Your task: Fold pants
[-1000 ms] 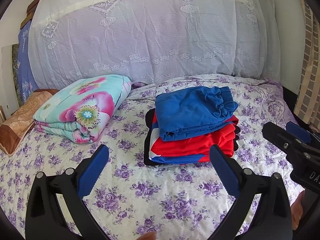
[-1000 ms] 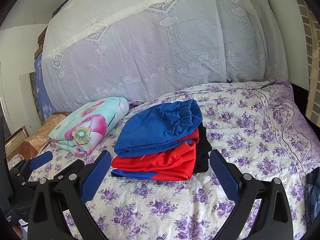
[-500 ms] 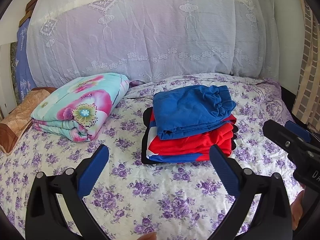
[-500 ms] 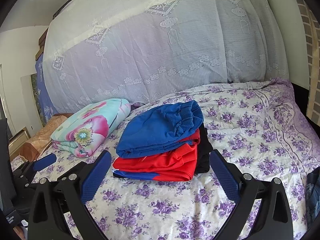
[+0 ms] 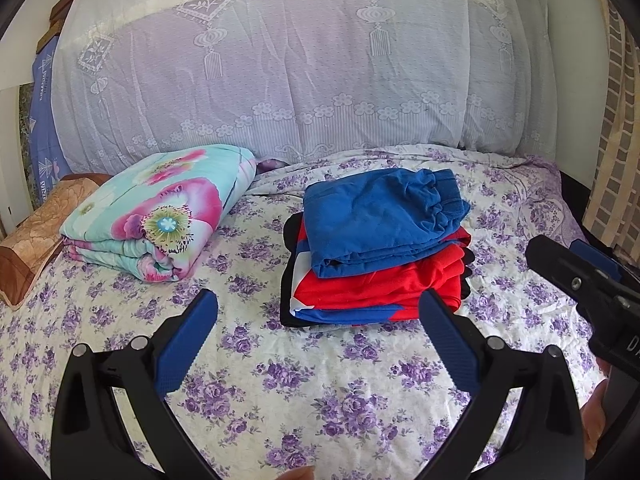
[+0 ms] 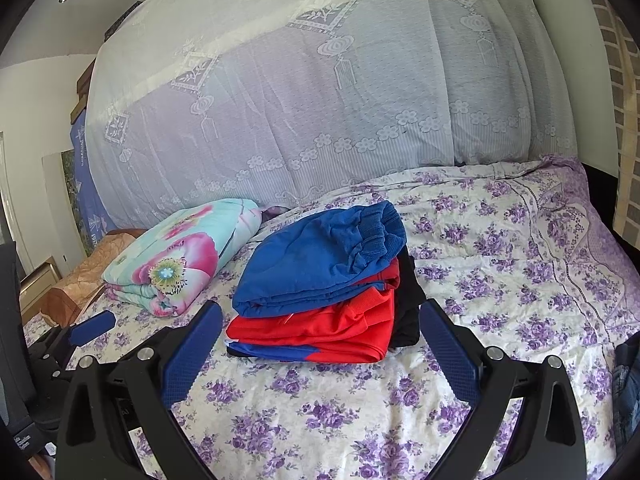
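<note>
Black garment [image 5: 289, 280] at bottom of stack: mostly covered by red pants [image 5: 384, 284] and blue pants [image 5: 376, 216], only edges show, can't tell what type. Red/blue/white piece [image 5: 340, 314] under the red also mostly buried. Dark denim-looking cloth [image 6: 628, 384] cut off at right edge of right wrist view, possibly jeans. Right tool [image 5: 592, 268] only partly in left wrist view, body runs off frame. Left tool [image 6: 90, 328] in right wrist view: one blue tip shows, rest hidden. Brown pillow [image 5: 36, 236] clipped at left edge.
</note>
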The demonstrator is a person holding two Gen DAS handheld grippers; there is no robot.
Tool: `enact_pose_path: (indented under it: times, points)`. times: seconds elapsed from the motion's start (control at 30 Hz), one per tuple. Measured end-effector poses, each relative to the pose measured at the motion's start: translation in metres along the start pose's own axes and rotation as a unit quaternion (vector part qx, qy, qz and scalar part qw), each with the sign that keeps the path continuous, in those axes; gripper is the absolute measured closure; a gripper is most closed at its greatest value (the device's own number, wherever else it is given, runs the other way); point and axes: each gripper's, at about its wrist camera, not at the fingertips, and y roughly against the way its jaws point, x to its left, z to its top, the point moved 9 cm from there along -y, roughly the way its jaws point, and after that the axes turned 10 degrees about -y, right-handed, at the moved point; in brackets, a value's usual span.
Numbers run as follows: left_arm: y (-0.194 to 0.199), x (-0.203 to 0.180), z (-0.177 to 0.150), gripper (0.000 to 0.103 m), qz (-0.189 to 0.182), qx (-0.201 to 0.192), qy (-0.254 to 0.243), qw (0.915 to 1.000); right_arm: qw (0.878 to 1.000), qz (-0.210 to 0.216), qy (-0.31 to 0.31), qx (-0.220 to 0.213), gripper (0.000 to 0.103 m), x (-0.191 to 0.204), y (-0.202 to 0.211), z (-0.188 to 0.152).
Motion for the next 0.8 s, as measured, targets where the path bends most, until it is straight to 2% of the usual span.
enact_pose_path:
  times: [0.8]
  points:
    - [-0.0005,-0.0019,-0.0012,0.005,-0.002,0.004,0.000,1.0000,1.000,0.000,-0.003,-0.001,0.004,-0.0006,0.0018,-0.0002]
